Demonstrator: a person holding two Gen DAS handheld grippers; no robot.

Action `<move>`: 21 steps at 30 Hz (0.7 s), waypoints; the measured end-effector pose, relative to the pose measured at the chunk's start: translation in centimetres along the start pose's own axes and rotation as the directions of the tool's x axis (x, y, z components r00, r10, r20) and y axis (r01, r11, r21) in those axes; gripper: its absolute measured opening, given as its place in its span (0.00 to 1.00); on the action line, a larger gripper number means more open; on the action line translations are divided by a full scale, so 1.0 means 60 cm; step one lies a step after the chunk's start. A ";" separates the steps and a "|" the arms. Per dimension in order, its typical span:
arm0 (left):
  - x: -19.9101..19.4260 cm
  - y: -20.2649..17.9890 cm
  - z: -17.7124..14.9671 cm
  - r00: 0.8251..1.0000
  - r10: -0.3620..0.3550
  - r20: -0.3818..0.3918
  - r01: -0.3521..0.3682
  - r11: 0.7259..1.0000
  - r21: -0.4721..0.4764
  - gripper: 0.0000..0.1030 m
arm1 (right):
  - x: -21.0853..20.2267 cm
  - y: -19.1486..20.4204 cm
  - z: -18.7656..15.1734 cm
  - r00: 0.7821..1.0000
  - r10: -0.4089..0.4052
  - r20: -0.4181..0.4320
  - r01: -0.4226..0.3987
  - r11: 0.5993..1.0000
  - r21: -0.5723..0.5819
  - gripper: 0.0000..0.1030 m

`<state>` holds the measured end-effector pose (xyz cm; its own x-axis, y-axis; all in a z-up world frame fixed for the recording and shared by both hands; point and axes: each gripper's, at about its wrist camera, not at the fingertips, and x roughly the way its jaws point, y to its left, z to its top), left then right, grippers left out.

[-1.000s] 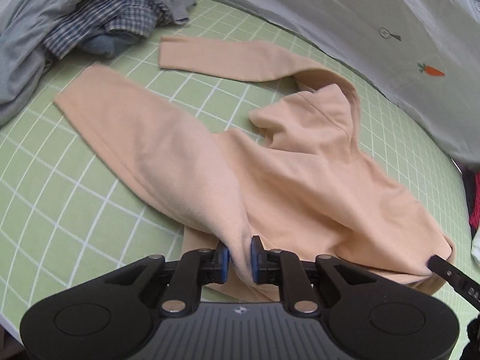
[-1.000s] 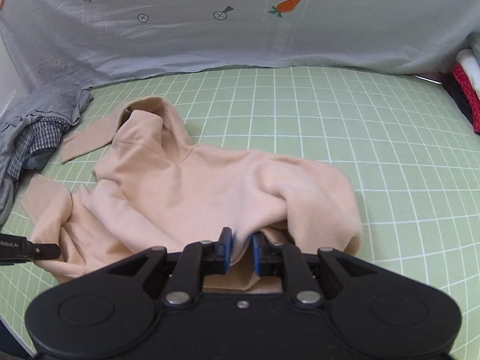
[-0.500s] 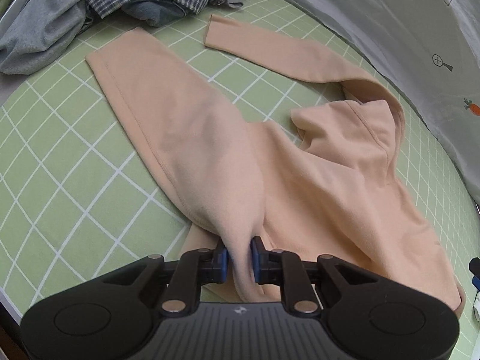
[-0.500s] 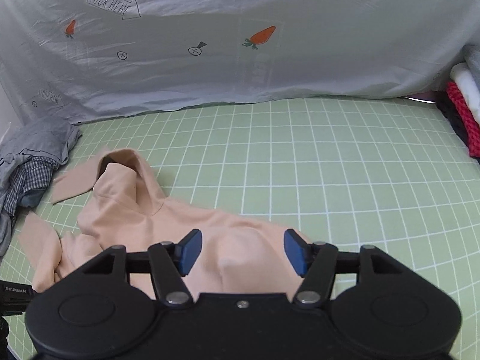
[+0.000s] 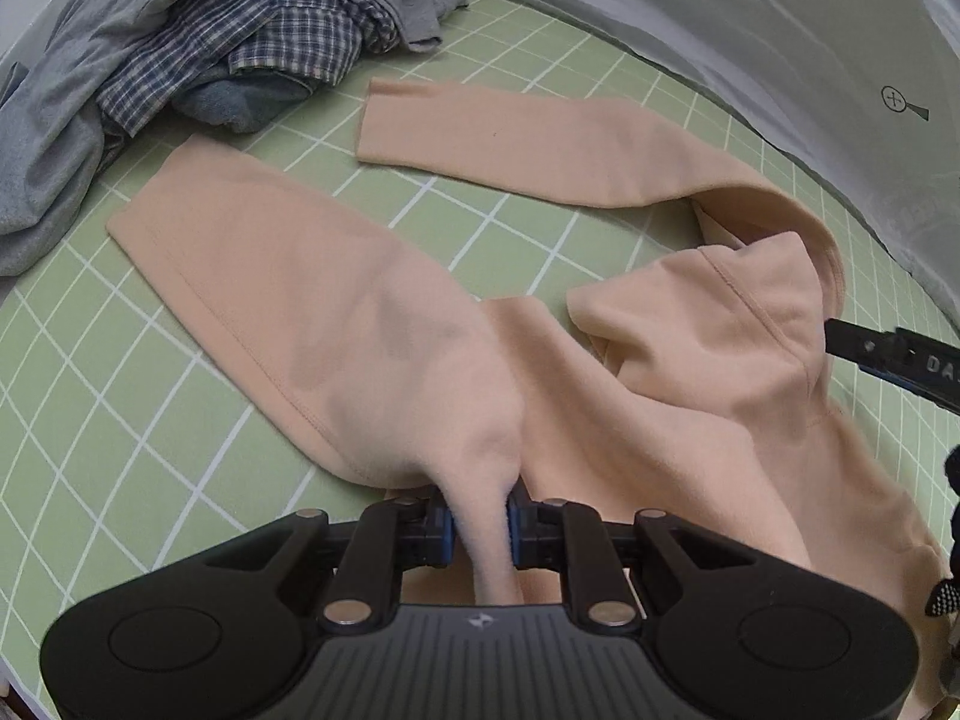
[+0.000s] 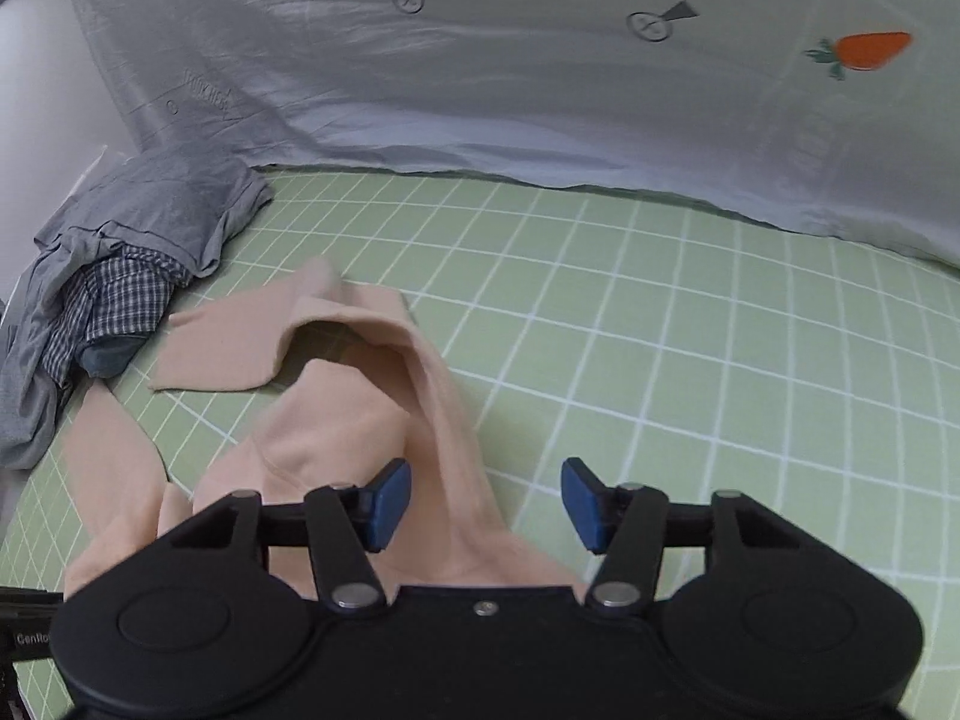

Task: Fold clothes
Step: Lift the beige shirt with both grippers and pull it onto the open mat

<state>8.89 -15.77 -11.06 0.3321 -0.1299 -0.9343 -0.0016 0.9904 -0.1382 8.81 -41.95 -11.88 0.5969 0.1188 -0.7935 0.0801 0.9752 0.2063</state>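
1. The left gripper [image 5: 480, 519] has its jaws pinching a bunched fold of the peach hooded top [image 5: 372, 324], near the mat's front edge. Holding this one gather probably lets the person drag or lift that side so the cloth lies flat for a fold.
2. The right gripper [image 6: 486, 507] has its jaws spread wide and grips nothing. It hovers just above the top's hood side, judged ready for a new grasp point.
3. The top lies spread over the middle of the green grid mat [image 6: 690, 324], hood [image 6: 360, 348] toward the back edge. Two sleeves show: one sleeve [image 5: 516, 138] lies flat toward the far left corner, the other runs from the left jaws outward.
4. One heap of unfolded clothes [image 5: 198, 60] sits at the mat's far left corner, set aside, likely awaiting their turn: a grey garment, a checked shirt, and something blue beneath.
5. One grey printed sheet [image 6: 540, 90] hangs along the back edge.
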 end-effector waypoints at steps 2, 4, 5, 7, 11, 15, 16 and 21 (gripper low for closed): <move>0.003 0.001 0.006 1.000 -0.005 -0.002 0.005 1.000 -0.001 0.18 | 0.023 0.007 0.007 1.000 0.014 -0.008 -0.014 1.000 -0.020 0.42; 0.005 0.001 0.011 1.000 -0.010 -0.005 0.010 1.000 0.004 0.18 | 0.031 0.000 0.007 1.000 0.008 -0.002 -0.008 1.000 -0.022 0.31; 0.006 0.000 0.013 1.000 -0.010 -0.004 0.010 1.000 0.010 0.18 | 0.035 -0.003 0.007 1.000 0.005 0.001 -0.005 1.000 -0.023 0.20; 0.009 -0.004 0.018 1.000 -0.009 -0.002 0.009 1.000 0.024 0.18 | 0.043 -0.009 0.008 1.000 -0.001 0.007 0.001 1.000 -0.026 0.07; 0.015 -0.017 0.035 1.000 -0.006 0.006 0.006 0.997 0.083 0.14 | 0.025 -0.066 -0.004 0.995 -0.083 0.064 0.079 0.995 0.059 0.05; 0.031 -0.043 0.082 0.998 -0.038 0.047 0.030 0.987 0.156 0.10 | -0.031 -0.190 -0.027 0.962 -0.261 0.078 0.228 0.929 0.293 0.05; 0.035 -0.056 0.097 0.997 -0.037 0.066 0.025 0.984 0.176 0.10 | -0.054 -0.227 -0.036 0.945 -0.318 0.078 0.272 0.894 0.355 0.05; 0.050 -0.123 0.166 0.989 -0.056 0.140 0.024 0.975 0.222 0.16 | -0.183 -0.374 -0.099 0.824 -0.566 0.034 0.456 0.698 0.552 0.05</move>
<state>19.31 -22.98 -9.57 0.4607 -0.1770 -0.8697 0.2160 0.9728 -0.0836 -4.31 -64.01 -11.20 0.4738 -0.4604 -0.7507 0.7690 0.6318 0.0979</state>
